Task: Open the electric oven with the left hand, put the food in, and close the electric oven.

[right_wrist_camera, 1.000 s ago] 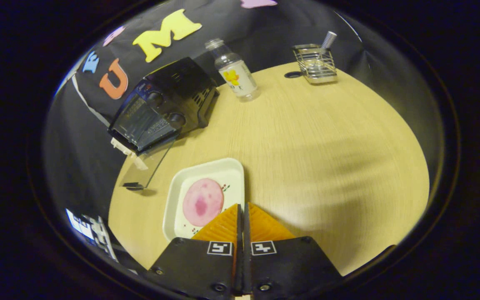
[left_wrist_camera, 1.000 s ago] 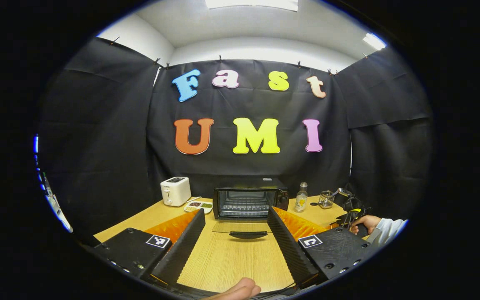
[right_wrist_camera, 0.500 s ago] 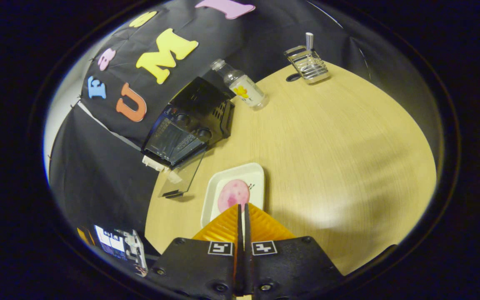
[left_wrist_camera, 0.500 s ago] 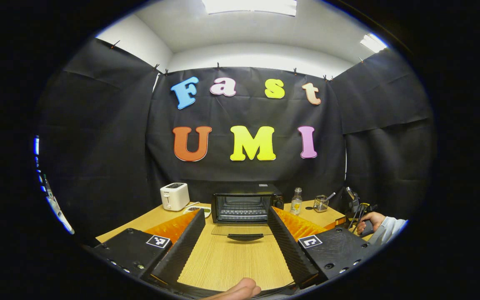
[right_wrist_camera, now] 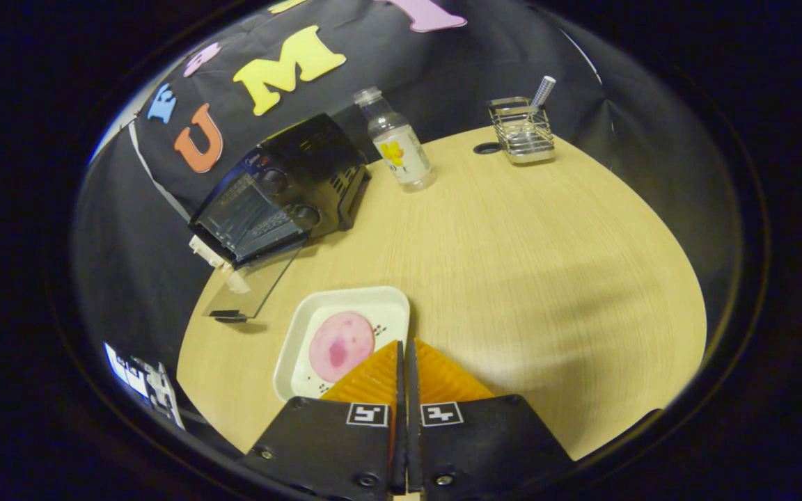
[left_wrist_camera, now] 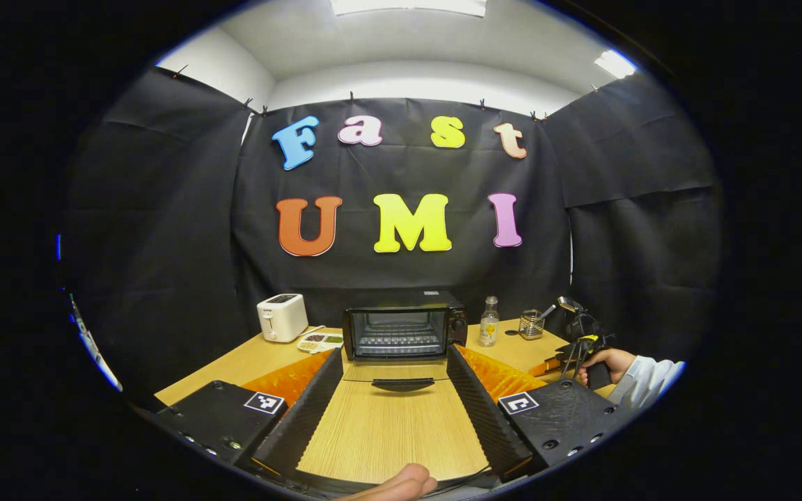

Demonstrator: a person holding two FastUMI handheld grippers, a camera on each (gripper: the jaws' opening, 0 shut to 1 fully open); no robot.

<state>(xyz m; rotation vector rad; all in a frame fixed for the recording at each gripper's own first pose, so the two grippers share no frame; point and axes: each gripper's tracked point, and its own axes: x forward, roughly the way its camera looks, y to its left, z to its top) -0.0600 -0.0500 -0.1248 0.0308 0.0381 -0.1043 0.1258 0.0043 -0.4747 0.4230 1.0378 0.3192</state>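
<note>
Left gripper view: left gripper spread wide over the table, oven at 12 o'clock, door dropped open. Right gripper view: right gripper pressed together, empty; plate with food at 11 o'clock, oven at 10.

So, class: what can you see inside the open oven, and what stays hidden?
Inside the oven, a wire rack sits empty, with no food on it. The door lies folded down. The cavity's back and top are too dark to make out.
</note>
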